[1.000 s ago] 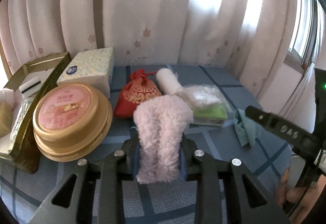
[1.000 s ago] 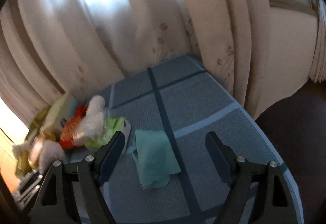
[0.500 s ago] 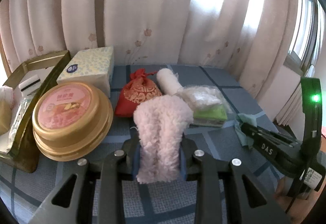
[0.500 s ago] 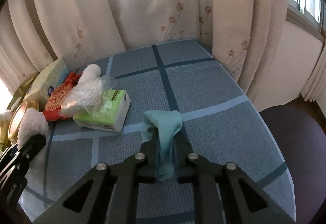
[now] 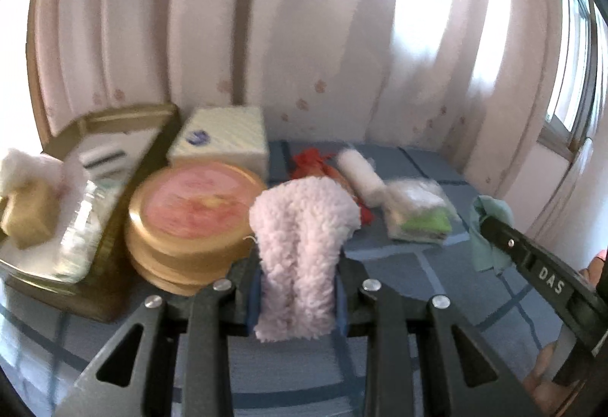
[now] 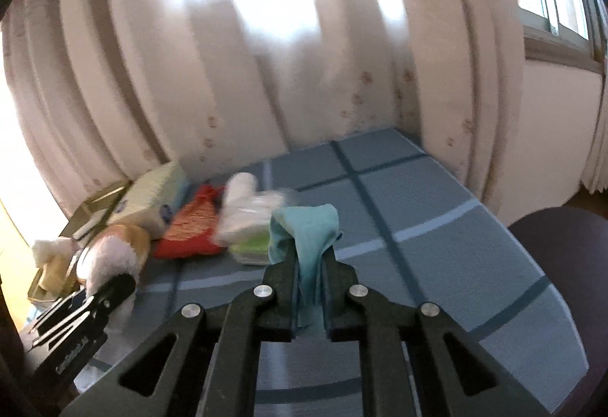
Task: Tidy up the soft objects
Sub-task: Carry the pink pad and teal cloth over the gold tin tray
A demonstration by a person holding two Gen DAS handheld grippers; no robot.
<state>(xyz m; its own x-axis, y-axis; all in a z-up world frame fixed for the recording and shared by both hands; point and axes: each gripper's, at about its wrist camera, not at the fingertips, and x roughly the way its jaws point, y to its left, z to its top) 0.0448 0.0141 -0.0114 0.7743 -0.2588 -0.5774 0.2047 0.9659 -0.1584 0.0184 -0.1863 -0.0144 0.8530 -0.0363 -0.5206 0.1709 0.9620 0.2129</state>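
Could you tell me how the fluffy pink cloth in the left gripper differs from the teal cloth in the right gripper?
The fluffy pink cloth is thick and shaggy; the teal cloth is thin and smooth. The pink one fills the left gripper as a bulky wad, while the teal one folds into a narrow strip in the right gripper. Both are soft, pinched upright and flop over the fingertips.

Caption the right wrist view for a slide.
Right gripper shut on a teal cloth above the blue mat, other soft items at left.
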